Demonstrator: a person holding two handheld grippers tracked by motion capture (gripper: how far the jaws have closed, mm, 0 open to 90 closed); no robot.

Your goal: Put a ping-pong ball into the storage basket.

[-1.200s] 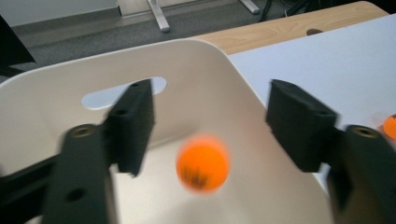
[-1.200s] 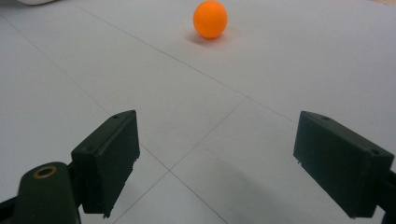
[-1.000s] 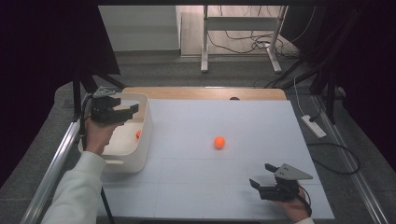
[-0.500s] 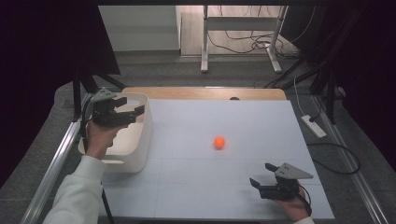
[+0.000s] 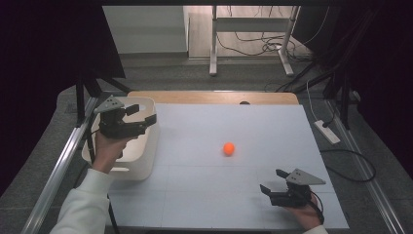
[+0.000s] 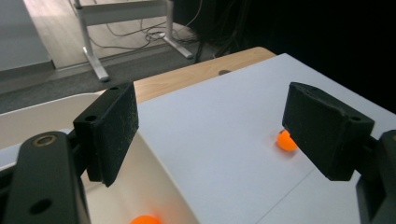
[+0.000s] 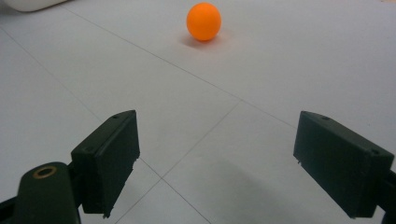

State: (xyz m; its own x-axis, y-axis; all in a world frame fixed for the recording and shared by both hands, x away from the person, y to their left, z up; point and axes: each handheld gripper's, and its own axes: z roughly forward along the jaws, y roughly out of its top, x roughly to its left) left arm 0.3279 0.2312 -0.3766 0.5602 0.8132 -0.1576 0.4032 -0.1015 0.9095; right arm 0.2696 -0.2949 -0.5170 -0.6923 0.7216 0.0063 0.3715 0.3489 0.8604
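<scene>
Hovering over the white bin (image 5: pixel 146 161) at the table's left edge, left gripper (image 5: pixel 141 120) with jaws spread wide and nothing between them, probably lifted clear after a drop. One orange ball in the bin (image 6: pixel 144 219) sits low inside, near the wall facing the table middle. Second orange ball (image 5: pixel 228 148) out on the white surface (image 5: pixel 204 195), roughly mid-table, well apart from both tools. Right gripper (image 5: pixel 273 184) parked near the front right corner, jaws fully open and empty, aimed straight at that loose ball (image 7: pixel 203 21), so likely lined up for the next grab. No brands, labels or readable writing anywhere, just faint seam lines across the surface.
</scene>
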